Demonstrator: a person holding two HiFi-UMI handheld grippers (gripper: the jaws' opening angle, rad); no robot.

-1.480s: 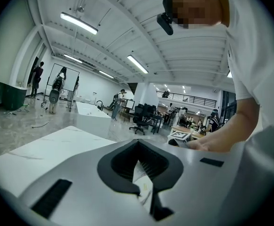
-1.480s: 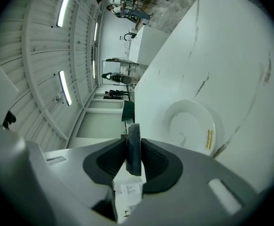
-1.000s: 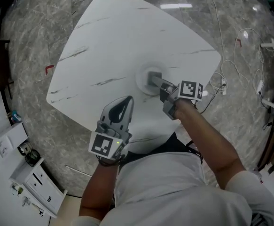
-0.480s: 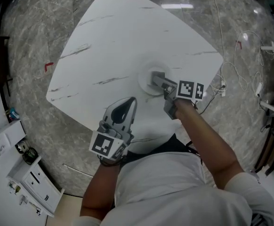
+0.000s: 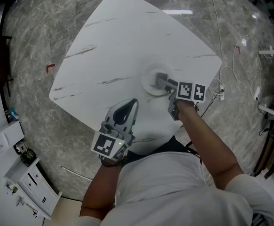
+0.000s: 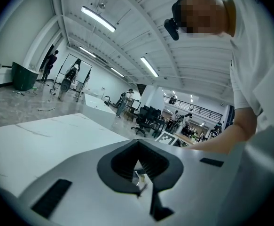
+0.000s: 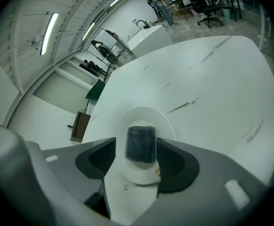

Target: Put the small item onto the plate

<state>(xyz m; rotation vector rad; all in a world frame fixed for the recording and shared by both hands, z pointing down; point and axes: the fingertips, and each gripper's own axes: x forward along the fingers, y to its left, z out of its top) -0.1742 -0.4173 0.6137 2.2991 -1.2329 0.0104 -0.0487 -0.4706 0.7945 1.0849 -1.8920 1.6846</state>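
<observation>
On plate (image 7: 148, 116): small dark item (image 7: 140, 144).
Right tool (image 7: 137, 147): jaws just opened wide; item between, unpressed.
Left tool (image 6: 137, 149): closed, empty.
Handling: likely light; grip sides.

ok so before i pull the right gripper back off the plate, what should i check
1. Is the small item on the plate: ok, it lies inside the rim.
2. Has the right gripper let go: ok. Its jaws have just been opening, and the item sits between them with the pads clear of both sides.
3. Does the item lie flat: cannot tell.
4. Is the left gripper out of the way: ok, it is shut, empty and short of the plate.
5. Is the plate fully on the table: ok.
</observation>
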